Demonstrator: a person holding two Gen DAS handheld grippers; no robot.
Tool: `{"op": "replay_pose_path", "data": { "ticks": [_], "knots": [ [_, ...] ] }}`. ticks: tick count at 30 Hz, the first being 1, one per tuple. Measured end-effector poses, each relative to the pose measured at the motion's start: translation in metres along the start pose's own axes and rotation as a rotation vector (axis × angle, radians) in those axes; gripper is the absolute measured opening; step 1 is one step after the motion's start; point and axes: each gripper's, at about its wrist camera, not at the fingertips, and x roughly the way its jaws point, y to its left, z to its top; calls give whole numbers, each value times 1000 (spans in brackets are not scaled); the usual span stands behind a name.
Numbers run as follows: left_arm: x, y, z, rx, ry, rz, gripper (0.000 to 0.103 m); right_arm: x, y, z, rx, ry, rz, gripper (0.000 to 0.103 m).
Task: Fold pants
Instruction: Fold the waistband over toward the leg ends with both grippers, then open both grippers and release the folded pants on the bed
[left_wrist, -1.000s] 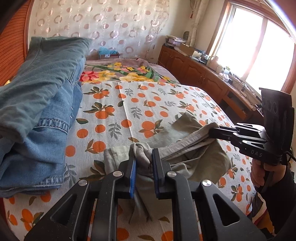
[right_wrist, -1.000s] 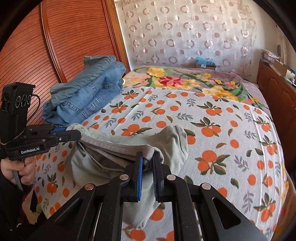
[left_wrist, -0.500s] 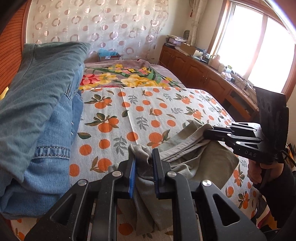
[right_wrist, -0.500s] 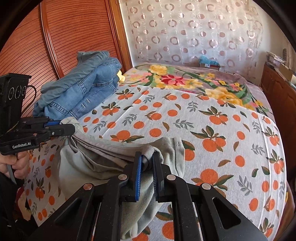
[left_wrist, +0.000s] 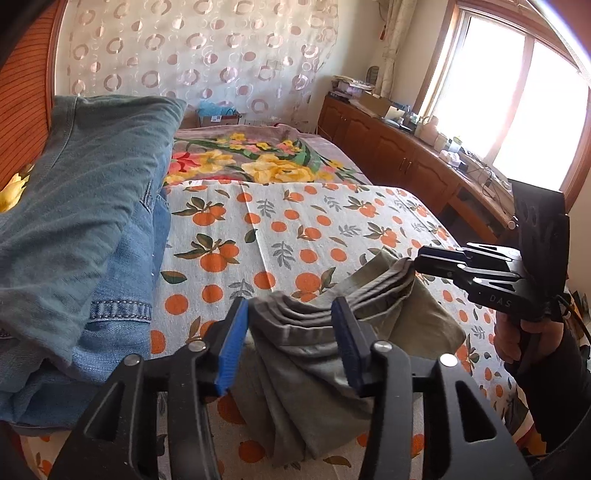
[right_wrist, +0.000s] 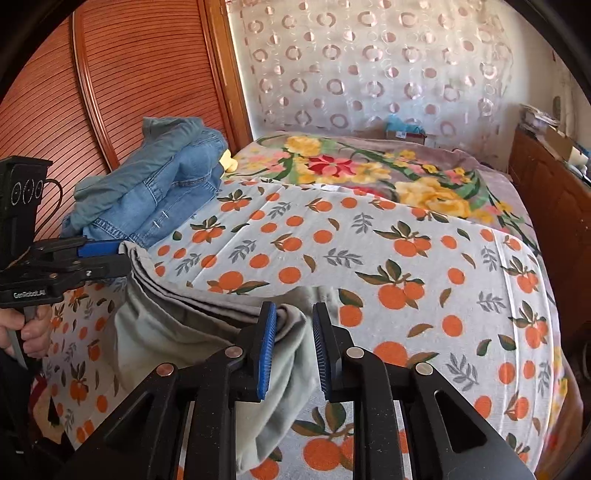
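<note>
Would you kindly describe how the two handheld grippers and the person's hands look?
Both are matte black with silver rivets and blue finger pads. The left gripper reads "GenRobot.AI" and trails a black cable; the right gripper reads "DAS". The bare right hand shows a dark sleeve.

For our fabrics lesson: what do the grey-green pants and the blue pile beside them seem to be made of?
Grey-green pants: probably soft matte cotton knit or light woven; they drape in limp folds.
Blue pile: likely denim; faded blue twill with pale topstitched seams.
</note>
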Motion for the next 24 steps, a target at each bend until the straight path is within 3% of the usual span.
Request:
{"op": "replay_pose_path", "data": {
  "ticks": [4, 7, 12, 17, 19, 24],
  "knots": [
    [-3, 1, -4, -8, -1, 10, 48, -6, 4, -8, -22, 9, 4, 25],
    [-2, 1, -13, -12, 13, 8, 48, -5, 7, -12, -32, 31, 15, 35],
    [8, 2, -28, -17, 62, 18, 48, 8, 14, -10, -82, 69, 13, 38],
    [11, 2, -33, -25, 75, 20, 48, 28, 15, 4, -128, 88, -68, 40],
    [9, 2, -33, -29, 72, 21, 48, 32, 13, 7, -115, 73, -136, 40],
    [4, 6, -40, -39, 73, 24, 48, 22, 4, -1, -8, 29, -124, 40]
  ]
}}
